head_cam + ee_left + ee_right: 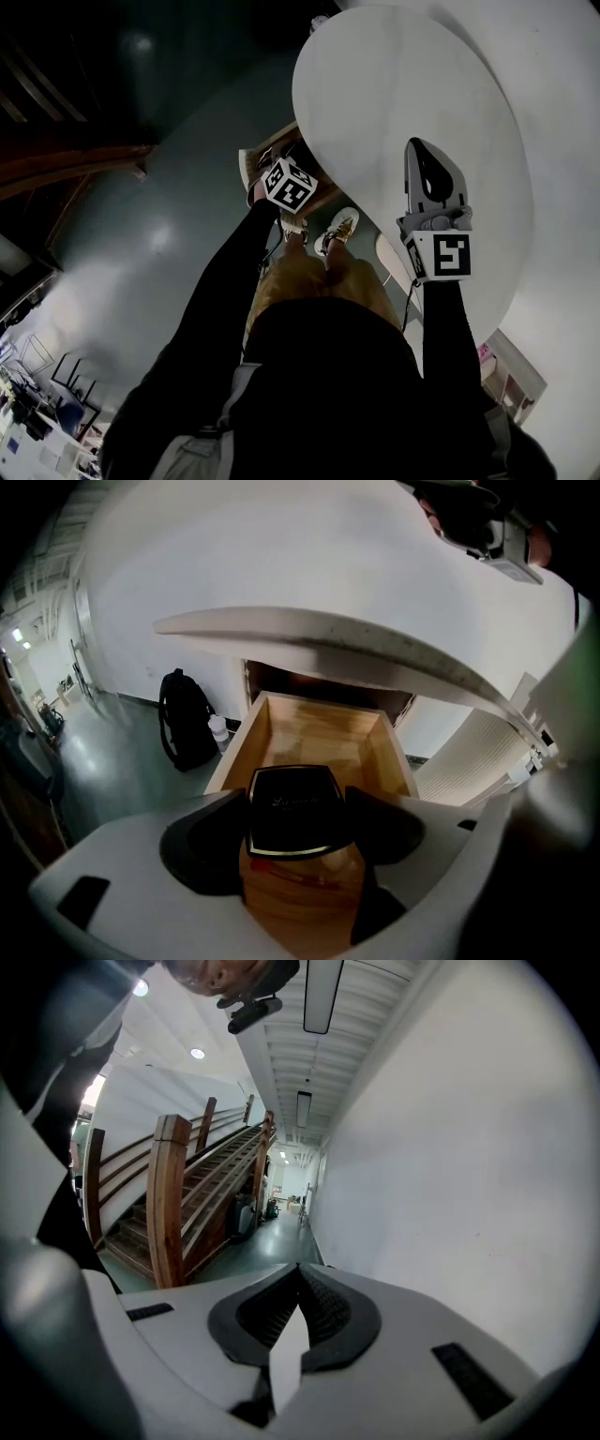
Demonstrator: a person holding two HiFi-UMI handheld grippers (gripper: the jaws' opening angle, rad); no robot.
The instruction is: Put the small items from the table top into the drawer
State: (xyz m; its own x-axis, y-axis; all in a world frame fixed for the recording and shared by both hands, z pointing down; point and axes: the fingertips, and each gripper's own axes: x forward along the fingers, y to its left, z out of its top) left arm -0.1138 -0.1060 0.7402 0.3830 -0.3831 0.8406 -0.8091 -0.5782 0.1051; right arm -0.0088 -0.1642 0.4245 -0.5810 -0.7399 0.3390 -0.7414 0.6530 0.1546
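A small black case with a gold rim (292,803) is clamped between the black pads (202,841) of my left gripper (294,810), which is shut on it. The case hangs just above the near end of an open wooden drawer (240,752), whose inside looks bare. The drawer sticks out from under the white round table top (356,639). In the head view my left gripper (281,183) is below the table's edge (394,94). My right gripper (428,164) is held over the table top, and its jaws (298,1283) are shut with nothing between them.
A black backpack (183,719) and a small bottle (217,728) stand on the floor left of the drawer. A white ribbed panel (478,752) is to its right. The right gripper view faces a white wall (469,1147), a corridor and a wooden staircase (173,1204). The person's feet (337,230) are beside the drawer.
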